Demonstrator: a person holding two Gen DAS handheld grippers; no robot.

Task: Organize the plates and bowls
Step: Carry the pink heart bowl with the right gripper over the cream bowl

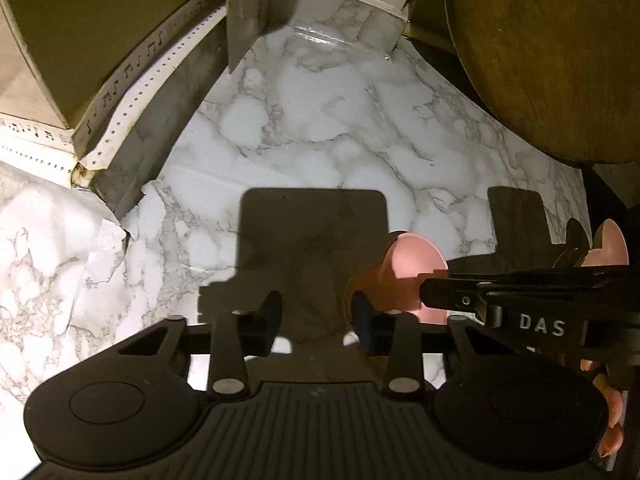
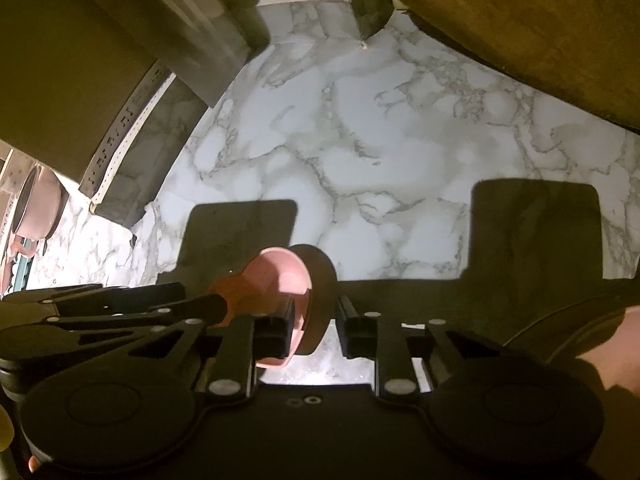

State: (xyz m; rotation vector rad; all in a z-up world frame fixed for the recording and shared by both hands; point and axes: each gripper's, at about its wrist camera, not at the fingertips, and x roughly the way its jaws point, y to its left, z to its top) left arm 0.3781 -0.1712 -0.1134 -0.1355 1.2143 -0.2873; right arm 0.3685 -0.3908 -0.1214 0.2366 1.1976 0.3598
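Observation:
A small pink bowl is held on edge above the marble surface. In the left wrist view my left gripper is open; its right finger sits by the bowl's rim, and my right gripper's arm comes in from the right. In the right wrist view my right gripper is open with the pink bowl at its left finger, while the left gripper's finger reaches the bowl from the left. I cannot tell which finger bears it.
A round brown wooden board leans at the right; it also shows in the right wrist view. A dark box with a patterned edge stands at the left. A pink pot sits far left.

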